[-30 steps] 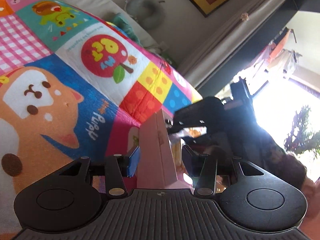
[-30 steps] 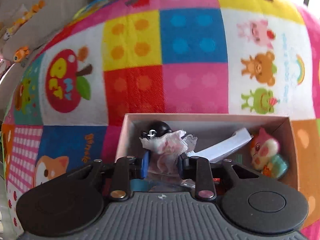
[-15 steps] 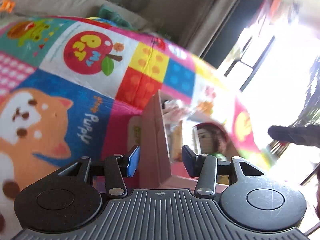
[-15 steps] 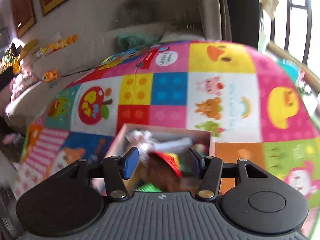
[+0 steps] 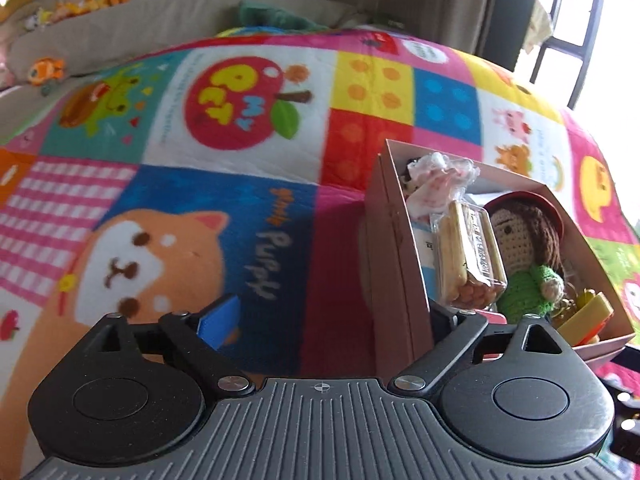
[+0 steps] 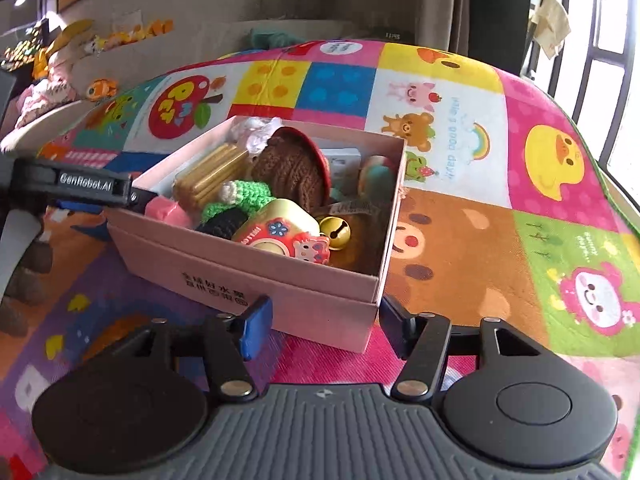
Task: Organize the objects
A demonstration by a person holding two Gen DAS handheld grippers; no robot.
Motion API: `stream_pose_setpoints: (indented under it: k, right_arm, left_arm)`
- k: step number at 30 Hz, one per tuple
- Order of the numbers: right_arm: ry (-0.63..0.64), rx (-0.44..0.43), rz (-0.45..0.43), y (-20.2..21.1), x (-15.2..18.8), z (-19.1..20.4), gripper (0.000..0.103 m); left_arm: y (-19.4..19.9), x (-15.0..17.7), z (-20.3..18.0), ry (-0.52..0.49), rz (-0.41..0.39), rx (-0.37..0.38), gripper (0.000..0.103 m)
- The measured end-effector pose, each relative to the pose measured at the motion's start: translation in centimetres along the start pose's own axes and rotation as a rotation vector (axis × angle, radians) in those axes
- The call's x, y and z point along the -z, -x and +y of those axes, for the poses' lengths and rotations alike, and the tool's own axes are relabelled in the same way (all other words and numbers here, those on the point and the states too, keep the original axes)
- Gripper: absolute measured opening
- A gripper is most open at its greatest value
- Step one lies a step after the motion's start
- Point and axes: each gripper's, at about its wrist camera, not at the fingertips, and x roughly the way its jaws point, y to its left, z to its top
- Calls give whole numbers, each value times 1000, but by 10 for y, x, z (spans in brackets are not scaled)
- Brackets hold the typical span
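Observation:
A pink cardboard box (image 5: 394, 248) (image 6: 248, 276) sits on the play mat. It holds a crochet doll (image 5: 524, 240) (image 6: 292, 168), a biscuit packet (image 5: 468, 256) (image 6: 212, 178), a white-and-pink wrapped bundle (image 5: 436, 176), a yellow toy tin (image 6: 280, 228) and a gold bell (image 6: 336, 232). My left gripper (image 5: 332, 320) is opening wide and straddles the box's left wall, with neither pad pressing it. One of its fingers (image 6: 92, 186) shows at that rim in the right wrist view. My right gripper (image 6: 324, 328) is opening just short of the box's near corner and grips nothing.
The bright patchwork play mat (image 5: 200, 208) (image 6: 500, 208) covers the floor around the box. A beige sofa (image 5: 120, 28) with small toys runs along the back. Tall windows (image 6: 600, 40) stand at the right.
My left gripper let go of the box's wall, spread wide and rolled level. My right gripper released the wrapped bundle into the box and pulled back to the near corner.

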Motion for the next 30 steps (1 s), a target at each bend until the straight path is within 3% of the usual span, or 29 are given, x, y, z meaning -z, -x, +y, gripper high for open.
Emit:
stream_pose_setpoints:
  k: [8, 10, 12, 14, 19, 23, 25, 30]
  right_arm:
    - [-47, 13, 1, -3, 1, 4, 58]
    - [-69, 17, 13, 3, 8, 5, 63]
    - [-93, 28, 21, 13, 20, 8, 79]
    - [-106, 46, 35, 24, 34, 13, 85]
    - [-156, 72, 120, 42, 63, 24, 100]
    - [-149, 140, 115, 54, 84, 33, 103]
    - [-146, 143, 81, 57, 90, 33, 103]
    - [-143, 140, 44, 45, 84, 27, 103]
  left_arm:
    - [-4, -2, 6, -28, -32, 33, 97]
    - [11, 4, 1, -28, -91, 16, 95]
    - [36, 13, -6, -43, -180, 6, 95]
    - [60, 26, -10, -64, -214, 37, 95]
    - [93, 81, -20, -113, -95, 118, 95]
    - [97, 123, -29, -119, -41, 72, 95]
    - [97, 138, -37, -161, -81, 11, 93]
    - [86, 129, -41, -161, -60, -25, 98]
